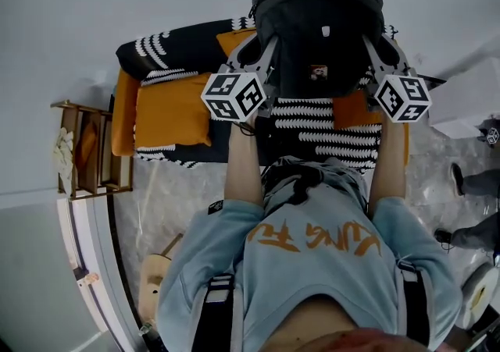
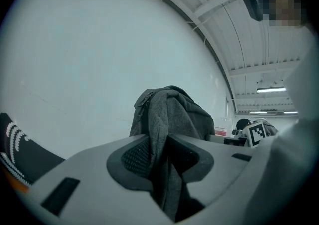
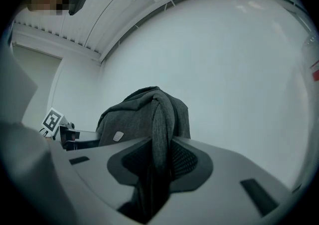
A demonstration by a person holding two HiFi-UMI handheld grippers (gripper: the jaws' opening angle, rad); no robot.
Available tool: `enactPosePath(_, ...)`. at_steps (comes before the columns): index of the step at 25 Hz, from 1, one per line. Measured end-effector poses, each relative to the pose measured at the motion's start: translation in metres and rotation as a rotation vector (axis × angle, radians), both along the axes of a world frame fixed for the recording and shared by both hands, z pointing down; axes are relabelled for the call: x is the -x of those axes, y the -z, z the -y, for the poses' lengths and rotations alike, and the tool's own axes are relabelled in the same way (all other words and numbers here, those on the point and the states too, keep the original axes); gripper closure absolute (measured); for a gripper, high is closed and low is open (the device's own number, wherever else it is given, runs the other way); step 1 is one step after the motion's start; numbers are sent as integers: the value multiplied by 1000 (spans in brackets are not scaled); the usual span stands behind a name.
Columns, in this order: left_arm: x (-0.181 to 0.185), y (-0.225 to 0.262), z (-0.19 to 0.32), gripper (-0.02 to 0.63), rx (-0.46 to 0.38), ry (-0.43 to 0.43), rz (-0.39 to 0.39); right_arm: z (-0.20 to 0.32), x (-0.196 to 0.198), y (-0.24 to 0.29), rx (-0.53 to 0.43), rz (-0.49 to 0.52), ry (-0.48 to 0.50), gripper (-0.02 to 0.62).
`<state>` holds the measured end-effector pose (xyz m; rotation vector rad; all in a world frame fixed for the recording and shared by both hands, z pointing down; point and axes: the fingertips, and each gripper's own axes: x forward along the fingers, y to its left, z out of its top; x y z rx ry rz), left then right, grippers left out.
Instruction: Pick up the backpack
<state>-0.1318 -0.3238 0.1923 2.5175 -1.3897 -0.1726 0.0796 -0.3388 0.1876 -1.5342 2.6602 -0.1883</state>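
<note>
Beneath both grippers spreads a bed [image 1: 168, 116] with orange and black-and-white striped covers. The dark backpack [image 1: 316, 23] is held up between the two tools, just ahead of their jaws. The left gripper [image 1: 264, 52] pinches grey fabric on the pack's left side, and the right gripper [image 1: 378, 50] is clamped on fabric at its right side

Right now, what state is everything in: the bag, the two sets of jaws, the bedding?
backpack: upright, held at both sides.
left gripper: jaws shut on backpack fabric.
right gripper: jaws shut on backpack fabric.
orange pillow: lying flat.
striped blanket: spread out below the backpack.
</note>
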Motion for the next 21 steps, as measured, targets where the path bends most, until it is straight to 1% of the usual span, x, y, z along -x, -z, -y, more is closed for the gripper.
enactPosePath(5,-5,-2,-8,488,9,3,-16,-7,-6,-1,7,14,2,476)
enactPosePath(8,0,-7,-12,488,20,6,-35,-9,0,-5,11,13,11,476)
enactPosePath(12,0,-13,-23,488,27,20,-35,-17,0,-11,20,18,25,476)
enactPosePath(21,19,-28,-7,488,30,30,-40,0,19,-28,28,25,37,476)
